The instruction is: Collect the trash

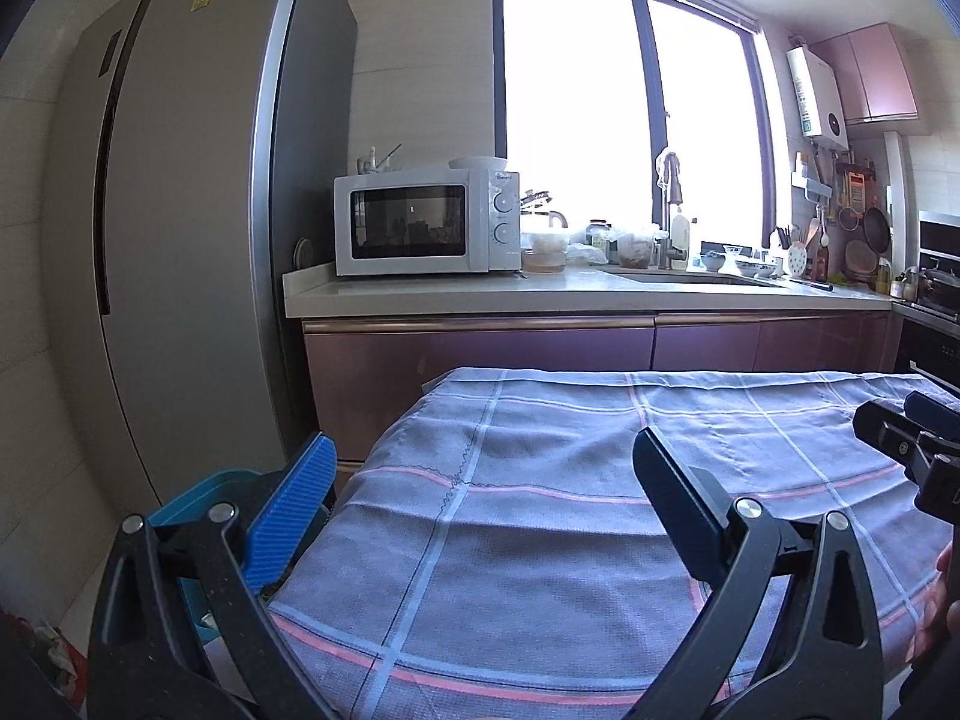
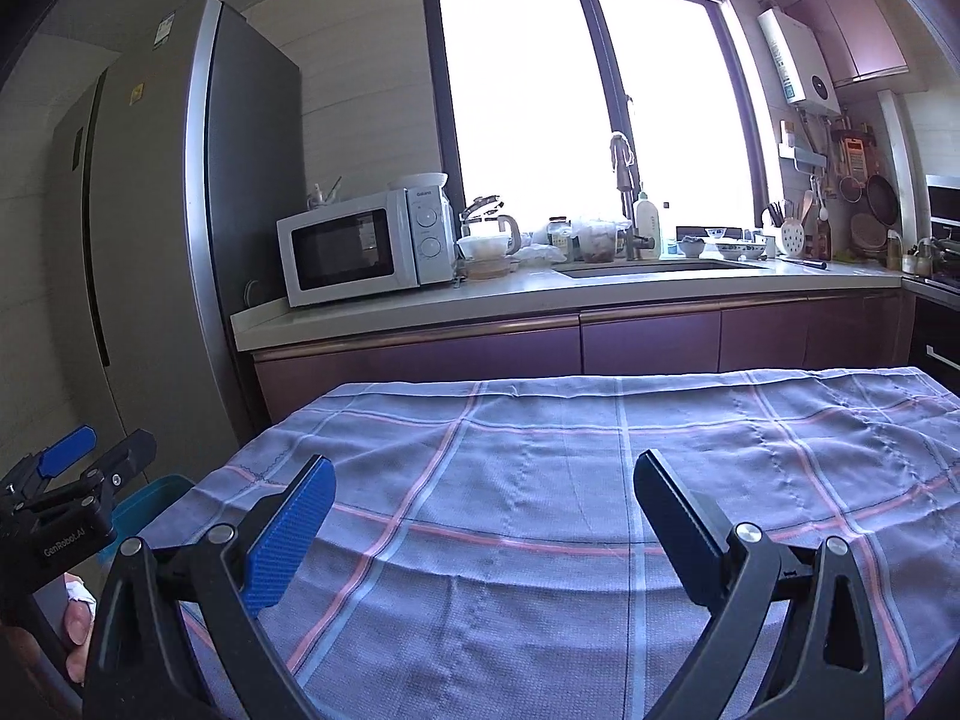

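Observation:
My left gripper [image 1: 480, 468] is open and empty, held over the left end of a table covered by a blue plaid cloth [image 1: 600, 516]. My right gripper [image 2: 483, 486] is open and empty over the same cloth [image 2: 570, 480]. The right gripper shows at the right edge of the left wrist view [image 1: 912, 438], and the left gripper shows at the left edge of the right wrist view [image 2: 78, 474]. A teal bin [image 1: 198, 498] stands on the floor beside the table's left end; it also shows in the right wrist view [image 2: 150, 501]. No trash shows on the cloth.
A tall grey fridge [image 1: 180, 240] stands left of the table. Behind the table runs a counter [image 1: 540, 294] with a white microwave [image 1: 420, 222], containers, a sink and faucet [image 1: 669, 210] under a bright window. An oven [image 1: 936, 324] is at the far right.

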Motion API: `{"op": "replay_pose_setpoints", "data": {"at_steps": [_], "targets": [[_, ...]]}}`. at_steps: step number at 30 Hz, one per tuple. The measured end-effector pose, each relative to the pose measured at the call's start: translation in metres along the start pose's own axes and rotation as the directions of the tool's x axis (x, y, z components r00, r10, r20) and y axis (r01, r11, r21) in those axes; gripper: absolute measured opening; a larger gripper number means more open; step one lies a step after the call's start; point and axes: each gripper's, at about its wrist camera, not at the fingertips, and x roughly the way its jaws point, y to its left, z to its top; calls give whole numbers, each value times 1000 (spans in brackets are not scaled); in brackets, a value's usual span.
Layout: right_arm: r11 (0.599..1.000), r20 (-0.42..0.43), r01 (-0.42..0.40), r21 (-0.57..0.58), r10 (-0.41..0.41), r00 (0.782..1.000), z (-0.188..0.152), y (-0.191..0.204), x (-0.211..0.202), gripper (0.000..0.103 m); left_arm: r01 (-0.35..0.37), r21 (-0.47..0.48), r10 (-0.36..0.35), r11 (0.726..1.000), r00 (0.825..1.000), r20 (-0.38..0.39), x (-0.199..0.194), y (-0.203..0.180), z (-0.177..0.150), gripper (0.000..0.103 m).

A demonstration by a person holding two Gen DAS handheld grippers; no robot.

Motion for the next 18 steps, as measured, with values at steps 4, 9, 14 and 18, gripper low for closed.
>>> {"op": "replay_pose_setpoints", "data": {"at_steps": [4, 9, 14, 18], "targets": [[1000, 5, 0, 0, 0, 1000, 1, -1, -2, 96, -4, -2, 4, 1000, 1000, 4, -1, -1, 2, 97], [1000, 4, -5, 5, 5, 1000, 0, -2, -2, 96, -3, -1, 3, 1000, 1000, 5, -1, -1, 2, 97], [1000, 2, -10, 9, 10, 1000, 0, -2, -2, 96, -3, -2, 3, 1000, 1000, 5, -1, -1, 2, 97], [1000, 1, -10, 9, 10, 1000, 0, -3, -2, 96, -6, -3, 7, 1000, 1000, 7, -2, -2, 1, 97]]}}
